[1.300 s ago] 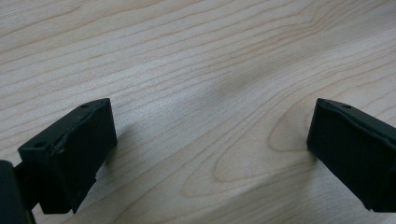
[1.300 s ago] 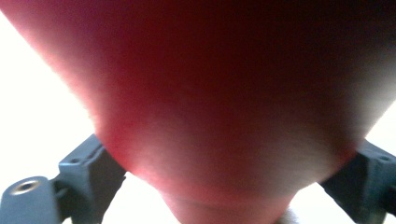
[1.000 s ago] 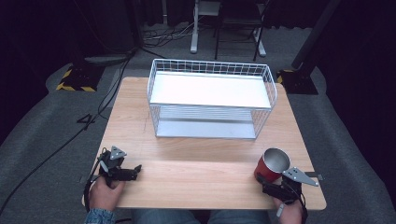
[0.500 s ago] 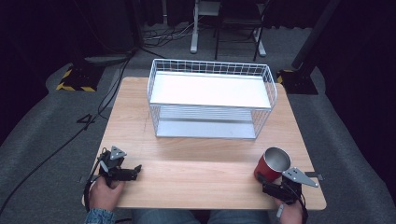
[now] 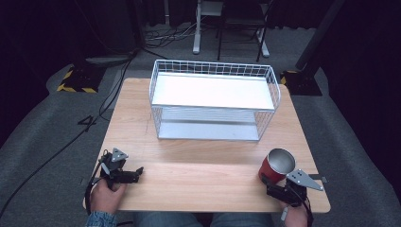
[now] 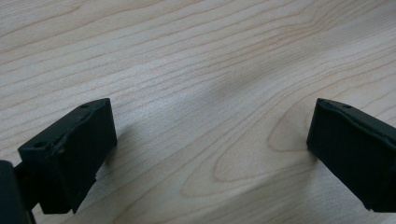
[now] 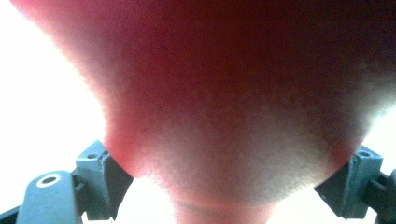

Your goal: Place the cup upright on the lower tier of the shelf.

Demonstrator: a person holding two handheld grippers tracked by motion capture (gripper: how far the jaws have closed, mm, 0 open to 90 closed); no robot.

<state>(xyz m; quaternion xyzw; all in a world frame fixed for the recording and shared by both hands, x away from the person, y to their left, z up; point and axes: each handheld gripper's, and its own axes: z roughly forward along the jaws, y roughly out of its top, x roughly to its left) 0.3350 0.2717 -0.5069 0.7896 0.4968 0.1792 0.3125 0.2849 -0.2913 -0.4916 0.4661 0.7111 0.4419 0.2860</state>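
My left gripper's fingers (image 6: 70,154) are spread wide with nothing between them, just parked over the light wooden table (image 5: 198,163) near its front left corner. In the middle, toward the back, sits the white wire two-tier basket rack (image 5: 213,99), well apart from both hands. Over on the right, my right gripper (image 5: 276,187) has just been closing and its pads now pinch the red metal cup with the shiny steel inside (image 5: 276,165), which stands upright near the front right corner. So I'd say the grab is done. Next up is probably a straight lift, keeping it level, then over toward the rack.
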